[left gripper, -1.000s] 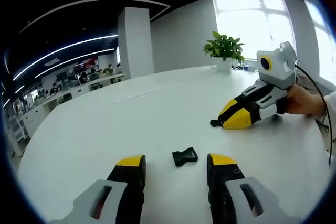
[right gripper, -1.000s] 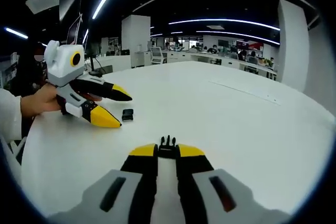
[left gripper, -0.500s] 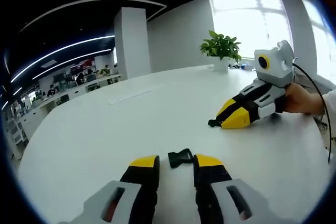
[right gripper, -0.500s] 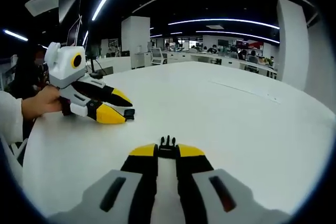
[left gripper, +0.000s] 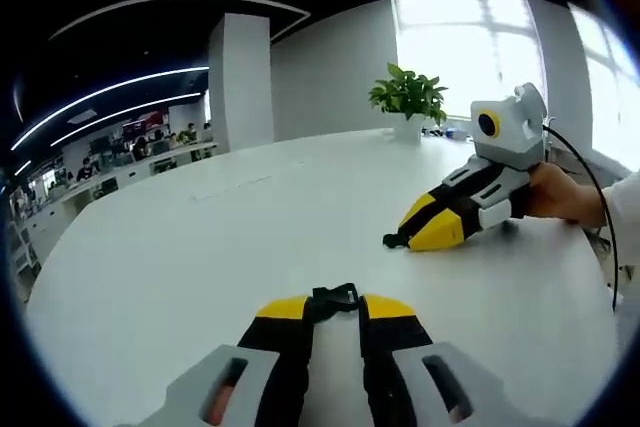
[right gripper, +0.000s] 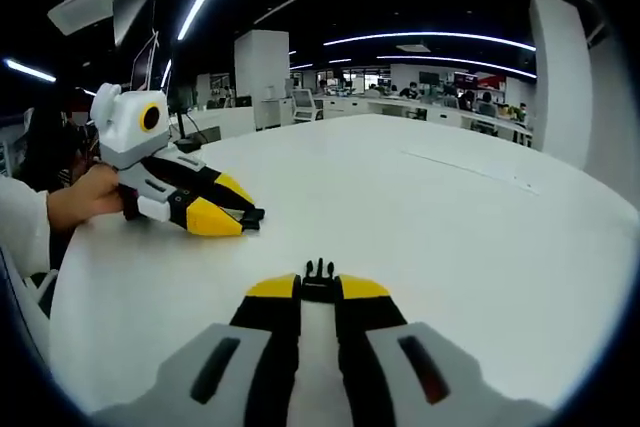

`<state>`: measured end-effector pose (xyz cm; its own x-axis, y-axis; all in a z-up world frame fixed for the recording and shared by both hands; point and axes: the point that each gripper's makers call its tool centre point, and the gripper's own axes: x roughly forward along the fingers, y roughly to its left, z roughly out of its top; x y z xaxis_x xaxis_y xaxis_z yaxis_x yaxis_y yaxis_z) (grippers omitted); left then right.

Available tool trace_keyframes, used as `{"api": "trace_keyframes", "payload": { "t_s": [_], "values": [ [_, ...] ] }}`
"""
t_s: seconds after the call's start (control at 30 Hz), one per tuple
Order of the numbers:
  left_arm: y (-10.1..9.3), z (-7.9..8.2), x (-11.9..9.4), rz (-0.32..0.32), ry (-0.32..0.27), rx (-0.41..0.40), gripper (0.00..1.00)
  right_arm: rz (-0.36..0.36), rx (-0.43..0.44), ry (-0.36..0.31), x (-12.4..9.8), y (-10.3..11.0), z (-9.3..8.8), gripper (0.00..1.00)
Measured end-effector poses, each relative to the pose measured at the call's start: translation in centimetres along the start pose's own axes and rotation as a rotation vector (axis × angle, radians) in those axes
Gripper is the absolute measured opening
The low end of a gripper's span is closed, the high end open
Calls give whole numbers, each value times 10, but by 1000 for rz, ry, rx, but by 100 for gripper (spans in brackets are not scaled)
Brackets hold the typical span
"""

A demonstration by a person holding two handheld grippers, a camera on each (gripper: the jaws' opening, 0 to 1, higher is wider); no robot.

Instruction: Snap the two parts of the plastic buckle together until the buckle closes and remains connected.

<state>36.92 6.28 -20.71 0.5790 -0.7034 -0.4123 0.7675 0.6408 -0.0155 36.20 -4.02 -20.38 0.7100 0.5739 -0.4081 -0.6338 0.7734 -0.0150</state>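
In the left gripper view my left gripper (left gripper: 335, 309) is shut on a black buckle part (left gripper: 334, 298), which pokes out between the yellow tips just above the white table (left gripper: 200, 247). The right gripper (left gripper: 410, 235) shows at the right of that view, tips down on the table, a black piece at its tip. In the right gripper view my right gripper (right gripper: 319, 287) is shut on the pronged black buckle part (right gripper: 319, 272). The left gripper (right gripper: 240, 215) lies at the left there, held by a hand, with its black part (right gripper: 256, 214) at the tips.
A potted green plant (left gripper: 407, 97) stands at the table's far edge by a bright window. A white pillar (left gripper: 240, 82) and office desks with people lie beyond. A person's hand (left gripper: 560, 195) and white sleeve (right gripper: 22, 227) hold the grippers.
My left gripper closed its jaws onto the black buckle part that lay on the table between them and has it clamped now. The right gripper stayed shut on its pronged part.
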Motion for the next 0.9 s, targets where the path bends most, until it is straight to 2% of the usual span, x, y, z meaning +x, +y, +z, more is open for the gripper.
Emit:
{"api": "trace_keyframes", "payload": {
  "t_s": [0.3, 0.57, 0.73, 0.8, 0.9],
  "values": [
    [-5, 3, -3, -55, -1, 20, 17, 107, 14, 1, -3, 13, 4, 13],
    [-10, -1, -4, -104, 17, 33, 17, 132, 10, 12, -4, 16, 2, 13],
    [-15, -3, -6, -171, 27, 67, 17, 174, -27, 17, -5, 23, 1, 13],
    [-17, -2, -9, -194, 21, 57, 17, 202, -33, 17, -6, 28, 0, 13],
    [-20, -4, -10, -210, 38, 105, 17, 230, -32, 13, -7, 32, -1, 13]
  ]
}}
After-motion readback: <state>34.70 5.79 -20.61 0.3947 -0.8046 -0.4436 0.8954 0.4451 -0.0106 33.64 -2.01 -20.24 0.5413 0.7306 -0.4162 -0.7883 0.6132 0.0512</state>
